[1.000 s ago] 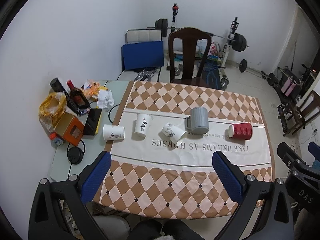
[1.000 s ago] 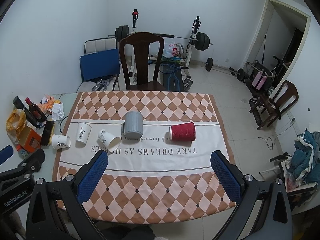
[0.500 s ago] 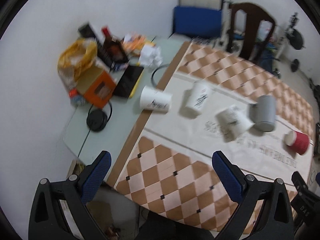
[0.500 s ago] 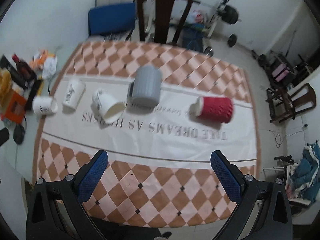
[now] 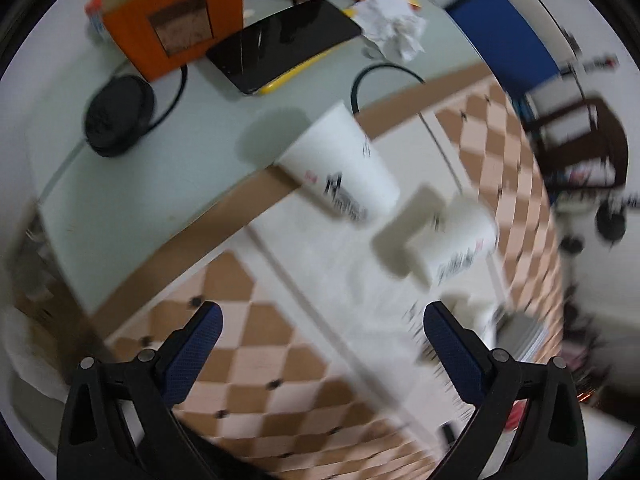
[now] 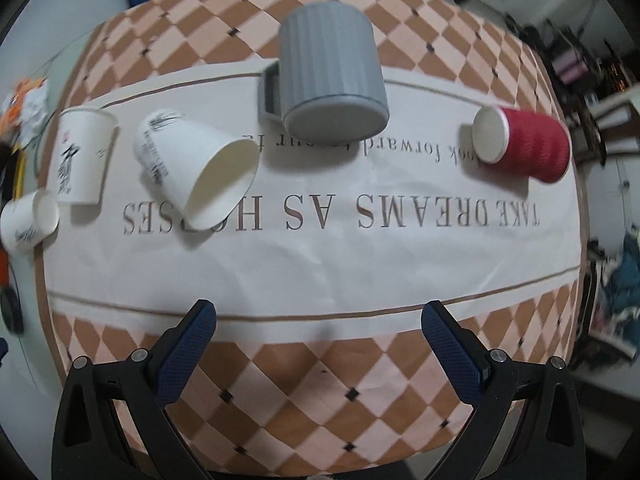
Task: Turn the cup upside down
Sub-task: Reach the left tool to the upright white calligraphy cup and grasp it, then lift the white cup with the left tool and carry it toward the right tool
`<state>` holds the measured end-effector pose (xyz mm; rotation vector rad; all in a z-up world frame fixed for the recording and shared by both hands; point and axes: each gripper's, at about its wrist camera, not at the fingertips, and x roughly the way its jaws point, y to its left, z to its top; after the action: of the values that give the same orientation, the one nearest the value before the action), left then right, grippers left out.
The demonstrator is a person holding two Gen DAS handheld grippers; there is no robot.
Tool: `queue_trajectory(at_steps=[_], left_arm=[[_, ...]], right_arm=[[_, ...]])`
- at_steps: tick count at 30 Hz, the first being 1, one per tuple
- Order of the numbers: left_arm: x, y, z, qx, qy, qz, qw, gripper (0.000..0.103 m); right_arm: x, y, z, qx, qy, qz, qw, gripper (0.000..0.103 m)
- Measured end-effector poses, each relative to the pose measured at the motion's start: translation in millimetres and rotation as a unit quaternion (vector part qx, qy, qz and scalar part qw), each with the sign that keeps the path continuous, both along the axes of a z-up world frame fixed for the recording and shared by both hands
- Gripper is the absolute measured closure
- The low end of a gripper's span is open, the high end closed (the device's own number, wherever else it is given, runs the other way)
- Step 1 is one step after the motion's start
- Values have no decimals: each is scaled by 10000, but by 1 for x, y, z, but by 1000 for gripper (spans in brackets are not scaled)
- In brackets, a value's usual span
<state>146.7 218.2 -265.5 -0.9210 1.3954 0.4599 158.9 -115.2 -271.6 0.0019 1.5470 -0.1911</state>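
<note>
In the right wrist view, a grey mug (image 6: 332,76) lies on its side, a red ribbed cup (image 6: 524,144) lies on its side to its right, and a white paper cup (image 6: 200,168) lies on its side with its mouth toward me. Another white cup (image 6: 82,156) stands left of it, and a third (image 6: 28,226) lies at the cloth's left edge. My right gripper (image 6: 320,344) is open above the near cloth. In the blurred left wrist view, my left gripper (image 5: 320,344) is open, short of a lying white cup (image 5: 344,168) and a second white cup (image 5: 452,240).
The checkered tablecloth (image 6: 320,360) covers the table. On the bare tabletop to the left are an orange box (image 5: 172,16), a black phone on something yellow (image 5: 280,44), a black round lid (image 5: 116,116), a cable and crumpled tissue (image 5: 396,28). A dark chair (image 5: 580,136) stands beyond.
Both grippers have dropped closer to the table. The left one has swung left toward the white cups at the cloth's edge; the right one now looks down on the grey and red cups.
</note>
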Motion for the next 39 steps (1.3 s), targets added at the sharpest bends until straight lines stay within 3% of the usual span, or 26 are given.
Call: queue_trajectory(at_steps=[5, 12, 16, 17, 19, 24, 27, 32, 36, 39], left_arm=[[31, 25, -26, -552, 30, 573, 9968, 1], [65, 42, -58, -643, 187, 879, 9939, 1], [73, 49, -73, -719, 248, 981, 9923, 15], [75, 50, -75, -685, 260, 943, 9928, 25], [79, 50, -78, -563, 289, 739, 9953, 33], [89, 43, -71, 2, 134, -42, 9999, 35], [93, 36, -66, 425, 42, -707, 9966, 36], [90, 21, -55, 1058, -119, -1924, 9755, 36], [72, 4, -31, 1672, -339, -2787, 9451, 36], [52, -13, -13, 1841, -443, -3297, 9249, 36]], right_arm=[[12, -5, -11, 0, 233, -561, 9982, 0], [25, -10, -13, -171, 285, -970, 9947, 0], [32, -17, -12, -290, 234, -1120, 9930, 0], [33, -18, -11, -326, 221, -1150, 9926, 0], [34, -19, -9, -381, 187, -1205, 9918, 0], [33, -26, -7, -451, 132, -1325, 9901, 0], [30, -29, -5, -473, 90, -1388, 9891, 0], [22, -34, -1, -504, 4, -1433, 9884, 0], [12, -41, 1, -481, -22, -1438, 9884, 0], [4, -49, 0, -435, -3, -1423, 9889, 0]])
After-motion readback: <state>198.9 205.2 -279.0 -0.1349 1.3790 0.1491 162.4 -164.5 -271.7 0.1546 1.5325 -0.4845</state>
